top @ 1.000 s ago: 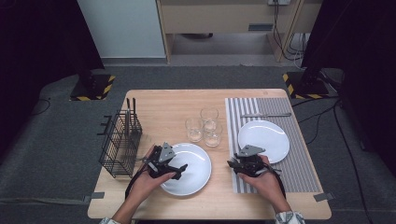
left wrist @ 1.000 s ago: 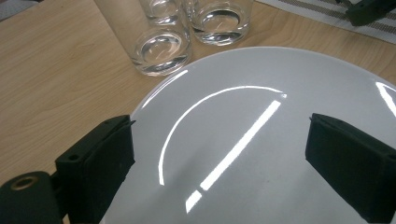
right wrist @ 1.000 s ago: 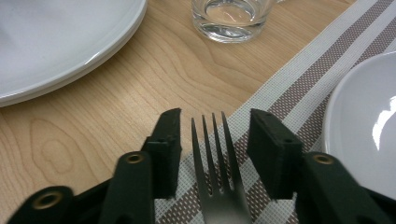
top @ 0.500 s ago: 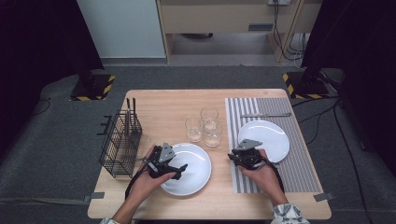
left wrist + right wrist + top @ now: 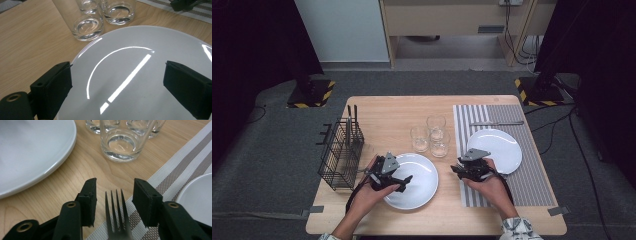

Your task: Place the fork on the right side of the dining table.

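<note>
- Since the earlier frame the right gripper [image 5: 460, 170] had slid left, off the far plate [image 5: 501, 148], to the placemat's [image 5: 532, 175] left edge.
- A fork [image 5: 117, 220] lay there, tines between the parted jaws, released or nearly so.
- Left gripper [image 5: 117, 85] hung wide apart over the near plate [image 5: 417, 182], by the table's near edge.
- The fork looked stiff, light and slippery; its narrow neck seemed the best place to hold.

Black two-jaw left gripper [image 5: 404, 180] and right gripper [image 5: 455, 170], grey three-cornered top plates, brass-ringed screw holes, black cables; patterned sleeve [image 5: 521, 229].
</note>
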`<action>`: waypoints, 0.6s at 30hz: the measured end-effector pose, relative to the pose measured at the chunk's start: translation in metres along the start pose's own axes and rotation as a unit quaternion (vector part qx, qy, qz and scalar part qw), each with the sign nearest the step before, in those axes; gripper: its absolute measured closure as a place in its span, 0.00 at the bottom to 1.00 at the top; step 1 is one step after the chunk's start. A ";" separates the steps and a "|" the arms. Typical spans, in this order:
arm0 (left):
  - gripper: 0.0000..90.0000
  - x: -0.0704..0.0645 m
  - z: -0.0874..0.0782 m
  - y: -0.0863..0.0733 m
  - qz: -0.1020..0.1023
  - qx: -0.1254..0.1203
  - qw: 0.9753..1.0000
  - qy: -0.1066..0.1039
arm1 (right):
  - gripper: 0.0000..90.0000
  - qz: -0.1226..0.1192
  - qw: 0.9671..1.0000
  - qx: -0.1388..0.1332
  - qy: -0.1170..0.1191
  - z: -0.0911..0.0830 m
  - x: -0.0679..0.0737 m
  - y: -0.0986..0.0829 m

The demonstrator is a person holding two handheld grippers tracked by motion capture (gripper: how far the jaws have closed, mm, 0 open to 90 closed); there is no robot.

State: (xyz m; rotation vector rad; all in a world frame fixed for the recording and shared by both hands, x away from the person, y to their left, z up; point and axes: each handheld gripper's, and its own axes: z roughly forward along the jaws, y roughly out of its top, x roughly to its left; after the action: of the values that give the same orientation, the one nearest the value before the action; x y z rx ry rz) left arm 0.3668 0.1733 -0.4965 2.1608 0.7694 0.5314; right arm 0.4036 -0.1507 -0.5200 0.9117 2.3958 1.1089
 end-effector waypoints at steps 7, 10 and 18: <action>0.08 0.001 0.000 0.000 -0.001 0.000 1.000 0.001 | 0.74 0.006 1.000 -0.029 -0.003 -0.003 0.004 0.007; 0.08 0.001 -0.001 0.000 -0.001 -0.001 1.000 0.002 | 0.81 0.011 0.999 -0.032 -0.013 -0.003 0.005 0.010; 0.08 0.001 -0.001 0.000 -0.001 -0.001 1.000 0.001 | 0.90 0.018 1.000 -0.007 -0.022 0.006 0.005 0.009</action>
State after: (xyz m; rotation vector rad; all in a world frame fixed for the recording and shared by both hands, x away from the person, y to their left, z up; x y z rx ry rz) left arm 0.3674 0.1747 -0.4958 2.1575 0.7721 0.5336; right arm 0.4068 -0.1400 -0.5173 0.9679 2.3429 1.1046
